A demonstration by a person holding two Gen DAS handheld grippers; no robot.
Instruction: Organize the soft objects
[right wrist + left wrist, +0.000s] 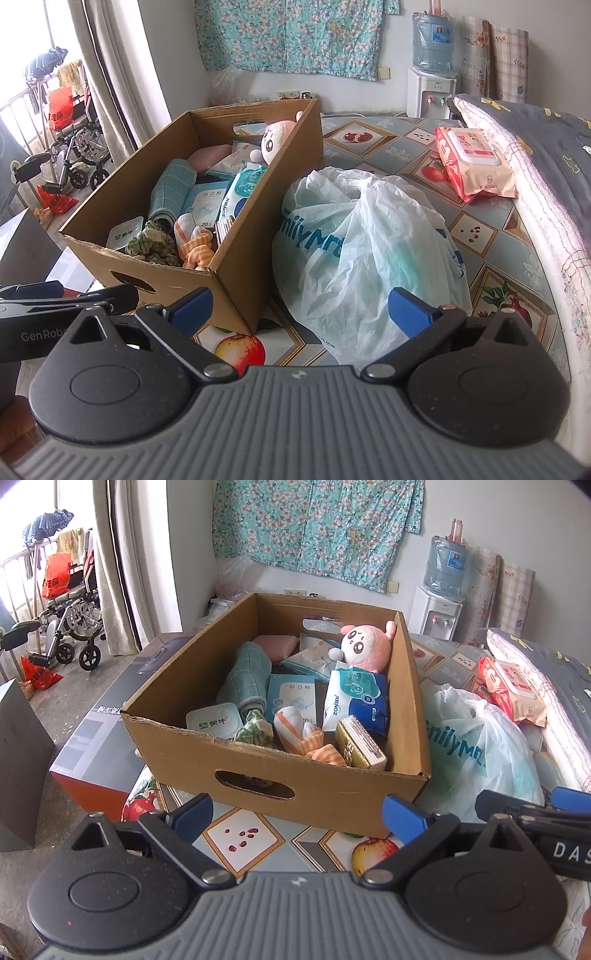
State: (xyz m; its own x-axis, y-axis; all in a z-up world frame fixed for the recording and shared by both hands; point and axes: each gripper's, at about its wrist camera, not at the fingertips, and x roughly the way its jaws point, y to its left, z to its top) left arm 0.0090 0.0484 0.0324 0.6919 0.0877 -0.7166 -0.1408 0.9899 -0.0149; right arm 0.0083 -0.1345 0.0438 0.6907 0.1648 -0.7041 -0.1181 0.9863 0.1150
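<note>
An open cardboard box [258, 771] [236, 288] stands on a patterned mat. Inside lie a pink plush doll [364, 642] [275, 138], a rolled teal towel [245, 679] [170, 192], orange-and-white socks [306, 734] [194, 243], a green scrunchie [151, 245], tissue packs [354, 698] and other packets. A white plastic bag [362, 251] [476, 753] lies right of the box. My left gripper [295, 814] is open and empty in front of the box. My right gripper [301, 310] is open and empty in front of the bag.
A red wet-wipes pack [472, 162] [511, 690] lies at the back right beside a folded grey quilt [546, 147]. A grey-and-orange carton [99, 746] lies left of the box. A water dispenser [430, 85] and a wheelchair [72, 624] stand further back.
</note>
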